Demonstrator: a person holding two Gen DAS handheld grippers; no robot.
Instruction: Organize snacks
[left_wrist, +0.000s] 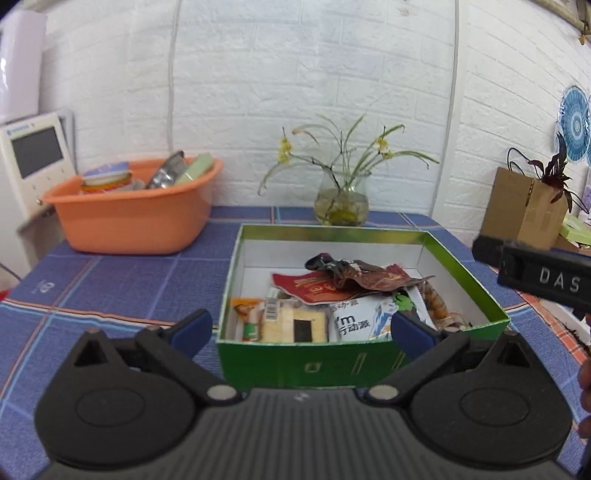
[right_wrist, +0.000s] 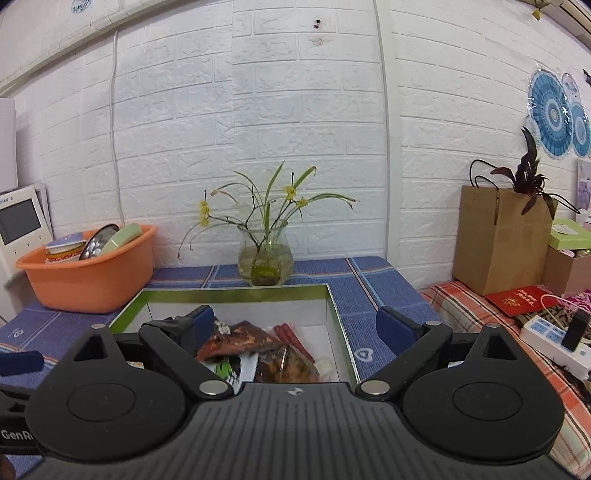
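The snacks (left_wrist: 332, 299) lie in a heap inside the green box (left_wrist: 465, 273), which sits on the blue checked surface (left_wrist: 110, 280) in the middle of the left wrist view. A red packet (left_wrist: 314, 290) and a crumpled brown packet (left_wrist: 354, 275) lie on top, a pale cracker pack (left_wrist: 295, 325) is against the near wall, and a white packet with a green figure (left_wrist: 365, 319) is beside it.

The left tongs (left_wrist: 301, 325) are released, spread wide and empty, at the lower centre of that view. They stand in front of the box's near wall; the left tip is outside the box's left corner, the right tip overlaps the near right part of the box. No snack is between them.

In the right wrist view the box (right_wrist: 340, 325) fills the lower middle, and the right tongs (right_wrist: 295, 325) are also released and empty. Their left tip lies over the packets (right_wrist: 240, 341) in the picture; the right tip is outside the box's right wall.

Behind the box stands a glass vase (left_wrist: 341, 205) with yellow flowers, and an orange tub (left_wrist: 125, 218) of dishes is at the upper left. A cardboard box (right_wrist: 498, 240) is at the right.
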